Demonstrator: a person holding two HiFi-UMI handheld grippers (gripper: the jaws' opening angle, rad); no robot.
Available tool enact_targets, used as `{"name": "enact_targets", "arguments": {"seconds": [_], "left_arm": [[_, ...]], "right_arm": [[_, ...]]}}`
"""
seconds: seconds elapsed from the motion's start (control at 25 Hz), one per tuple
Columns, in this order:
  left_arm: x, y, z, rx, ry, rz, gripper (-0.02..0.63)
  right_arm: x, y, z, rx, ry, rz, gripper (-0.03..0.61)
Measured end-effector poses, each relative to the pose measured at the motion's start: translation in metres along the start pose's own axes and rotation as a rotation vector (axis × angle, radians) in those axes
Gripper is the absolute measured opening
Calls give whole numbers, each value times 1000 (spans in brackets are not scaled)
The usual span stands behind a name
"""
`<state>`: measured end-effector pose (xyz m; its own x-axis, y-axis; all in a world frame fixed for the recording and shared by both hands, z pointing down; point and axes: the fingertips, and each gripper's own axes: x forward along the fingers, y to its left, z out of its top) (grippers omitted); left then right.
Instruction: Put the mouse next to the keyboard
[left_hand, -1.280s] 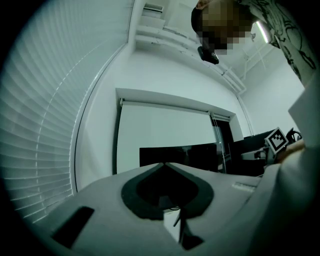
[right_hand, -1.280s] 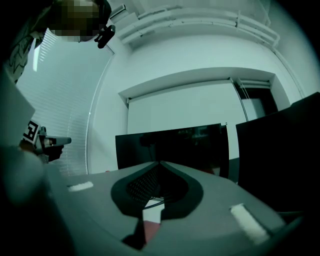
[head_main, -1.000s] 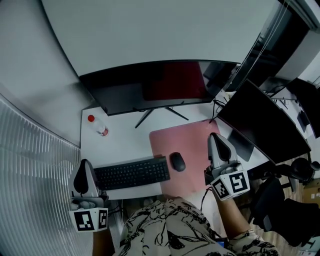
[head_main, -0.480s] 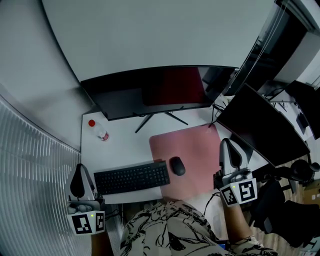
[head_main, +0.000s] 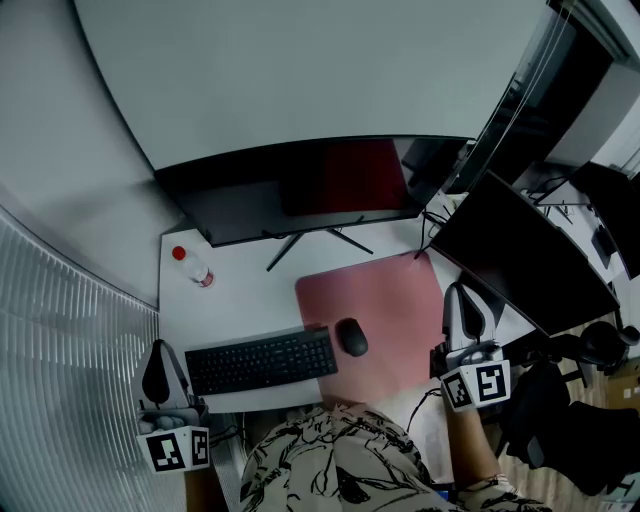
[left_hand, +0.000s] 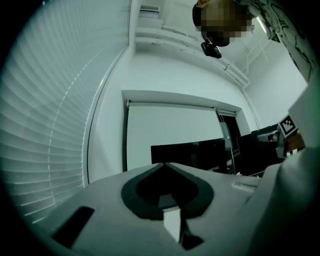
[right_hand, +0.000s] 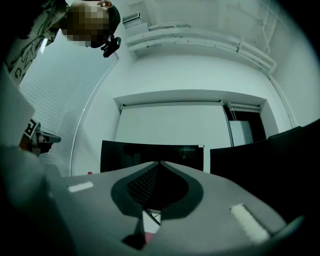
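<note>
A black mouse lies on the pink mat, just right of the black keyboard at the desk's front edge. My right gripper is shut and empty, held upright off the desk's right front corner, well right of the mouse. My left gripper is shut with nothing in it, off the desk's left front corner beside the keyboard's left end. Both gripper views look up at the wall; the left gripper and right gripper show tips met.
A wide monitor stands at the back of the white desk, and a second dark screen stands at the right. A red-capped bottle sits at the back left. Window blinds run along the left; chairs at far right.
My right gripper has drawn away from the mouse to the right and off the mat. The left gripper has dropped slightly lower. The mouse and keyboard have stayed where they were on the desk.
</note>
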<state>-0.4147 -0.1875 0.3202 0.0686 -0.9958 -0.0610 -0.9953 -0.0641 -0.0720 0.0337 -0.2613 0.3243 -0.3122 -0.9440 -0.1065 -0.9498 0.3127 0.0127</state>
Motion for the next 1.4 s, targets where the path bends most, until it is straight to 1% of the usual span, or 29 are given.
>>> {"name": "enact_targets", "arguments": {"seconds": [0.16,0.4,0.6,1.0,1.2,1.4], "left_arm": [[1,-3,-12,-5,24,3,-3],[6,-2,-21,-4,25,12,-3],[9,0,-20,-2,28,18,-3],[16,-4,-19,-1,21,3,-3],[15,-6,-16,0,21,-4,-3],[14,-6,-16,1,19,-4,-3]], "right_arm": [[3,-4,-12,-5,11,3,6],[9,-5,-24,18,27,15,6],[14,-3,-22,33,24,19,5],[13,2,-23,28,23,28,6],[12,4,-20,10,31,32,5],[12,7,-19,18,29,39,5]]}}
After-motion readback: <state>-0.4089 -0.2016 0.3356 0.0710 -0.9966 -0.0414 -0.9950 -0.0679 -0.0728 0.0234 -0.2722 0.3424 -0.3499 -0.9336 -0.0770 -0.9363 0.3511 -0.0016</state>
